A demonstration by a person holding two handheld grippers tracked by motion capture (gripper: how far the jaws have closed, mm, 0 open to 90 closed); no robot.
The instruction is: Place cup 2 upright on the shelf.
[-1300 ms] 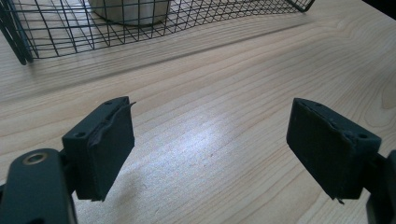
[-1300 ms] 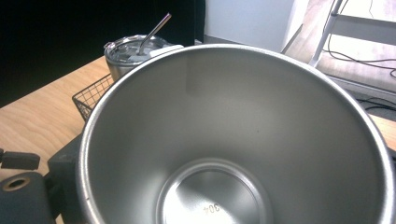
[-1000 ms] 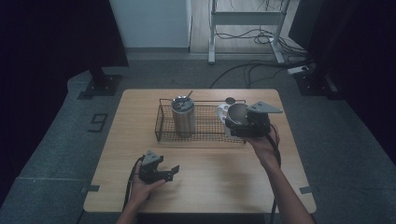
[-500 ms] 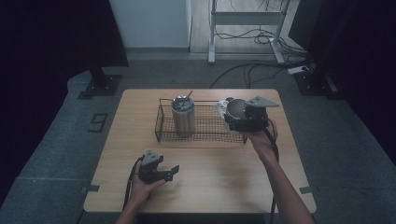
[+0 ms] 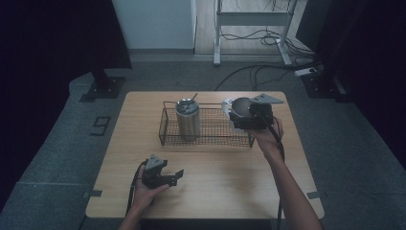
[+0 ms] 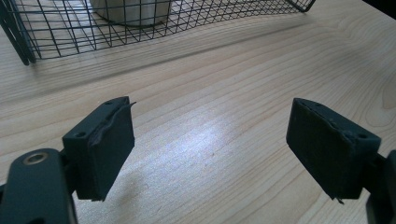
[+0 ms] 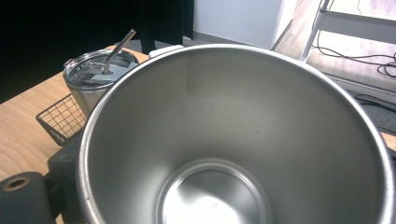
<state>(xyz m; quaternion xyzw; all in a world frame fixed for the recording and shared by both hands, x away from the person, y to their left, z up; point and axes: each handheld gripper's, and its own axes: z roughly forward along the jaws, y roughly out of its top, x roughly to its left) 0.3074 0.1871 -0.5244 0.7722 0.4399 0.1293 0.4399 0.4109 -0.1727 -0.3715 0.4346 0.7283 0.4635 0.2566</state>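
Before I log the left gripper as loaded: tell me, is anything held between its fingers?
No. In the left gripper view the fingers stand apart over the bare wooden table, nothing between them.

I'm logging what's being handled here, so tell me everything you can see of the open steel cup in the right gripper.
The steel cup is bare brushed metal, round, with a wide mouth tapering to a smaller flat bottom. It has no lid and looks empty and clean inside. The right gripper holds it at the right end of the wire basket, a black jaw against its outer wall, its mouth tilted toward the gripper's camera. Whether it rests on anything can't be told.
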